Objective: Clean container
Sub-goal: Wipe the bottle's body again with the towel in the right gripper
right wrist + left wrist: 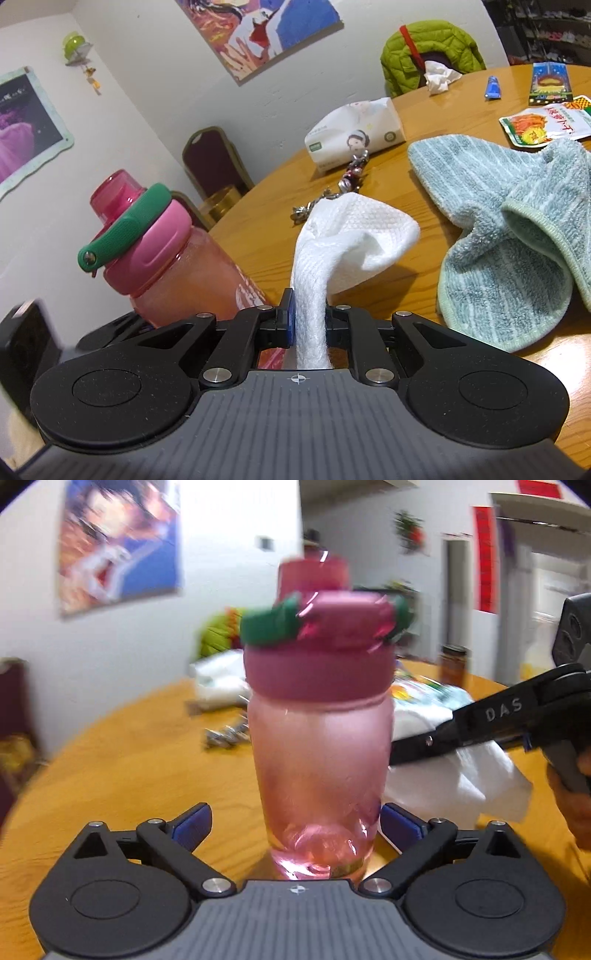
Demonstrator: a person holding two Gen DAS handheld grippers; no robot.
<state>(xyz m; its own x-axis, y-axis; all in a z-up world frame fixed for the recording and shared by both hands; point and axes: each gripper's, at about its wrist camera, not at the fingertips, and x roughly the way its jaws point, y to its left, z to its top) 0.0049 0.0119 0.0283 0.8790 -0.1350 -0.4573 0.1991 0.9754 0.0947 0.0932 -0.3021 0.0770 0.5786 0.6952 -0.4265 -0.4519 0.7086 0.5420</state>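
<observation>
A pink translucent bottle [317, 746] with a darker pink cap and a green carry strap [269, 624] stands upright on the round wooden table [122, 760]. My left gripper [295, 827] is open, its blue pads [192, 825] on either side of the bottle's base; the left pad is clear of it. To the right of the bottle, my right gripper [308, 317] is shut on a white cloth [354, 236], which sticks up and droops forward. In the right wrist view the bottle [177, 266] leans at the left. A hand [572, 797] holds the right gripper [480, 723].
A teal towel [498, 229] lies crumpled to the right. Behind it are a tissue pack [354, 136], a bunch of keys [332, 195], snack packets [546, 122] and a small blue tube [493, 86]. A green jacket [432, 51] hangs on a far chair; another chair [214, 162] stands by the wall.
</observation>
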